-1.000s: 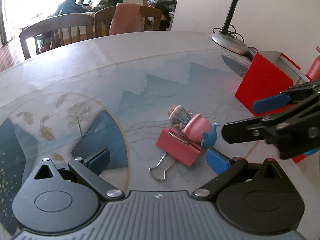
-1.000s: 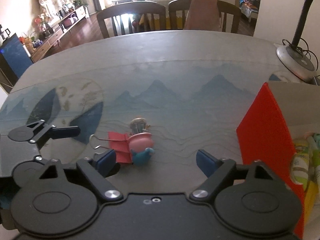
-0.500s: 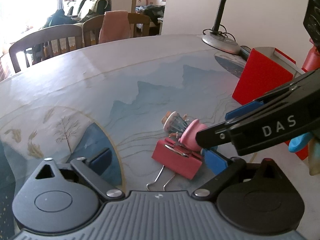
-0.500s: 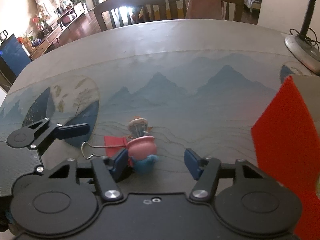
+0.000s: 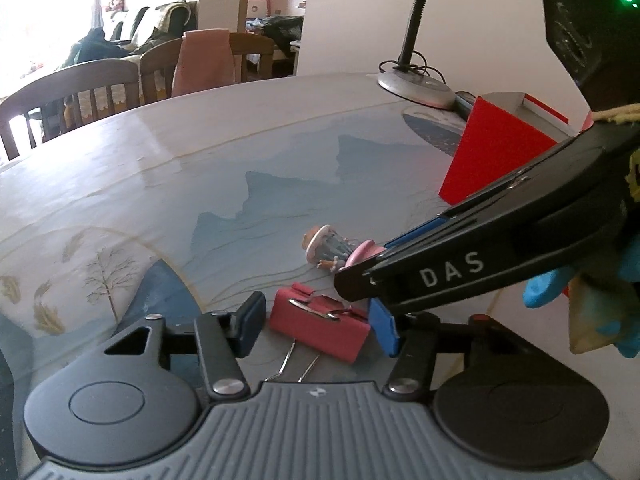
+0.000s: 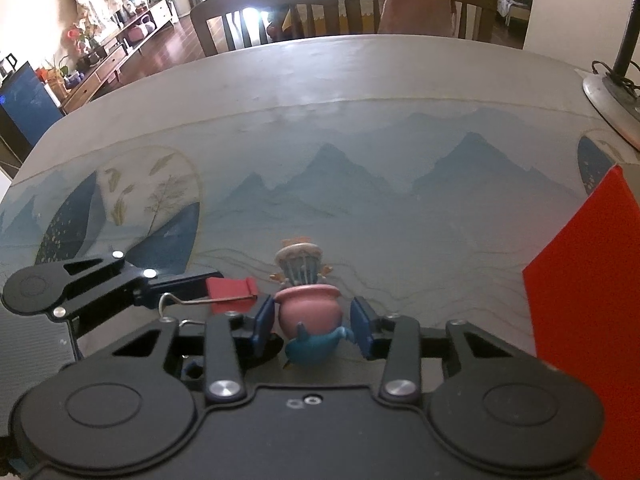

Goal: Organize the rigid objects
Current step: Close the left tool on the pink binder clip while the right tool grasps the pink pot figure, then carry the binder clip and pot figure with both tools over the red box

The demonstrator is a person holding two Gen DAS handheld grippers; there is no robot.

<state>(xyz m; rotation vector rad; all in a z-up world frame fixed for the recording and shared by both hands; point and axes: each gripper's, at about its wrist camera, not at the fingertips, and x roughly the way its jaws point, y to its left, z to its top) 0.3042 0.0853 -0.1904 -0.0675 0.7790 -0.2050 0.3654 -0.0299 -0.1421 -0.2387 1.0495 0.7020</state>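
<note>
A red binder clip (image 5: 320, 326) lies on the table between the pads of my left gripper (image 5: 318, 326), whose jaws stand a little wider than the clip. The clip also shows in the right wrist view (image 6: 232, 294). A pink and blue toy figurine (image 6: 310, 320) lies just beyond it. My right gripper (image 6: 312, 326) has its blue pads on either side of the figurine's pink pot, close but with small gaps. In the left wrist view the figurine (image 5: 334, 250) is partly hidden behind the right gripper's finger.
A red box (image 5: 494, 162) stands on the table to the right, also in the right wrist view (image 6: 588, 292). A desk lamp (image 5: 416, 84) stands behind it. Wooden chairs (image 6: 264, 14) line the far edge. The tablecloth (image 6: 360, 184) has a mountain print.
Both grippers have moved forward and narrowed. The left now brackets the binder clip; the right now brackets the figurine, which has not moved.
</note>
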